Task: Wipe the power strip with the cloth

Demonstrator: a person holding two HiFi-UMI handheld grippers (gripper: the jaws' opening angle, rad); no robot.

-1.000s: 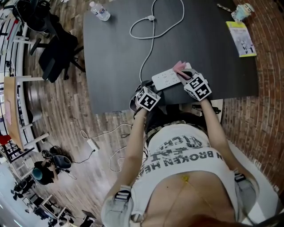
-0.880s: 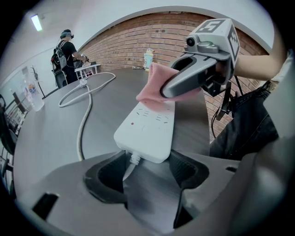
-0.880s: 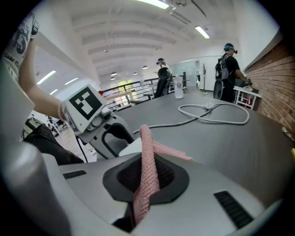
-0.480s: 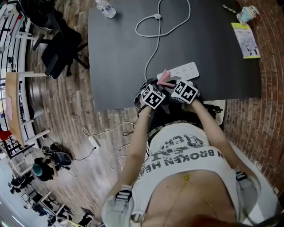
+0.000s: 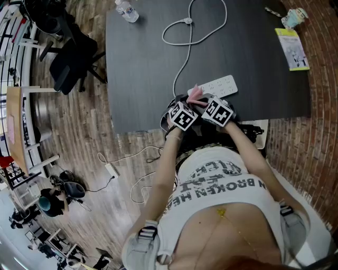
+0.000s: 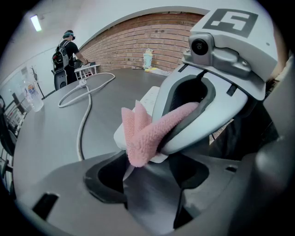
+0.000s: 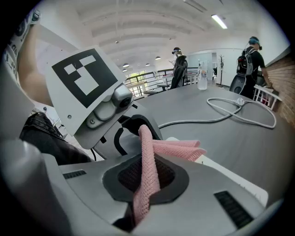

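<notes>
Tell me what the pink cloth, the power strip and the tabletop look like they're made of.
Cloth: soft knit or microfiber, going by its nubby weave and limp fold. Power strip: probably smooth white moulded plastic, with rounded edges. Tabletop: dark grey with a dull sheen; laminate or painted board, can't tell which.

cloth (image 7: 146,184): pink, nubbly knit | power strip (image 5: 219,86): white smooth plastic | table (image 5: 142,68): matt dark

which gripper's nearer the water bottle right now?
Left. The left gripper sits at the near edge of the table, water bottle at its far-left corner; the right gripper, holding the cloth, sits further right.
</notes>
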